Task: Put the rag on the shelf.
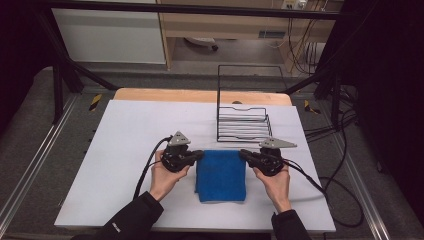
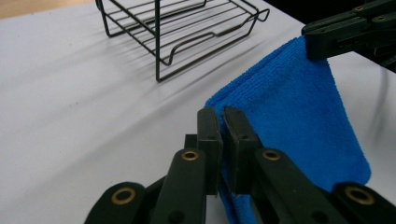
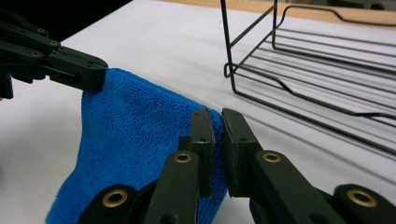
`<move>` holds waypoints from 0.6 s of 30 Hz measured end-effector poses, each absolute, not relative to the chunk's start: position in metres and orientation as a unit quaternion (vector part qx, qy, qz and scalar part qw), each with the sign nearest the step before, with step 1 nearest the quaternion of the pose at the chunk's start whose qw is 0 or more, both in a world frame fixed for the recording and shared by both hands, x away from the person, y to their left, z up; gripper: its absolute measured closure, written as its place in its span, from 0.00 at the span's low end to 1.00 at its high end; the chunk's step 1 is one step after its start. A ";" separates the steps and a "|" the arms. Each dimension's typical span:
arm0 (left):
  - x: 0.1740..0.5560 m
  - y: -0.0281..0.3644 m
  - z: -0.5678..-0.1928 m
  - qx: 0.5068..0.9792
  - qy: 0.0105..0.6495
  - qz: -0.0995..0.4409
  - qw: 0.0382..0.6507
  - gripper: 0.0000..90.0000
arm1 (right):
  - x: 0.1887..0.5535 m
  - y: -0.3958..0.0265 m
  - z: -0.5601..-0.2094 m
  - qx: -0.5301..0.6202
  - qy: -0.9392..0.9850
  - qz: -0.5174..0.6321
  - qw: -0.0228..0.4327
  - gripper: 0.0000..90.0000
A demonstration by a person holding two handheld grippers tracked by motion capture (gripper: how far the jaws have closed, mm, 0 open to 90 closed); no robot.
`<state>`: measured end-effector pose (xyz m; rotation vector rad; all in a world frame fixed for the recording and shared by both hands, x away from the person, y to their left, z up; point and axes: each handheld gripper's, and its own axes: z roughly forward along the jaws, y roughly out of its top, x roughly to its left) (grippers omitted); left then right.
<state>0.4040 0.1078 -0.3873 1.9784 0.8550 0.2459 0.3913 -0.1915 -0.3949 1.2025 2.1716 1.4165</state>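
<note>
Near the table [image 1: 125, 150] middle, left claw [image 1: 199, 156] and right claw [image 1: 243, 154] pinch the blue cloth's [image 1: 221, 175] far corners; soft, light, droops; corners suit.

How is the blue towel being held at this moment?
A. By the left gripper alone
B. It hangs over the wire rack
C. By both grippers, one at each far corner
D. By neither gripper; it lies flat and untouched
C: the left gripper and the right gripper are each shut on a far corner of the blue towel, short of the wire rack.
</note>
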 end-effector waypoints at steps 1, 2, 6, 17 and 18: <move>0.403 0.107 -0.386 0.806 0.345 0.104 0.469 0.95 | 0.391 -0.192 -0.393 0.415 0.752 0.492 0.143 0.94; 0.401 0.106 -0.384 0.806 0.343 0.108 0.470 0.95 | 0.390 -0.192 -0.392 0.414 0.751 0.493 0.146 0.94; 0.397 0.106 -0.378 0.802 0.338 0.117 0.478 0.95 | 0.388 -0.193 -0.386 0.406 0.750 0.496 0.161 0.94; 0.389 0.108 -0.363 0.787 0.329 0.130 0.505 0.95 | 0.378 -0.194 -0.368 0.386 0.744 0.512 0.189 0.94; 0.388 0.108 -0.362 0.786 0.328 0.130 0.507 0.95 | 0.377 -0.195 -0.366 0.383 0.742 0.514 0.192 0.94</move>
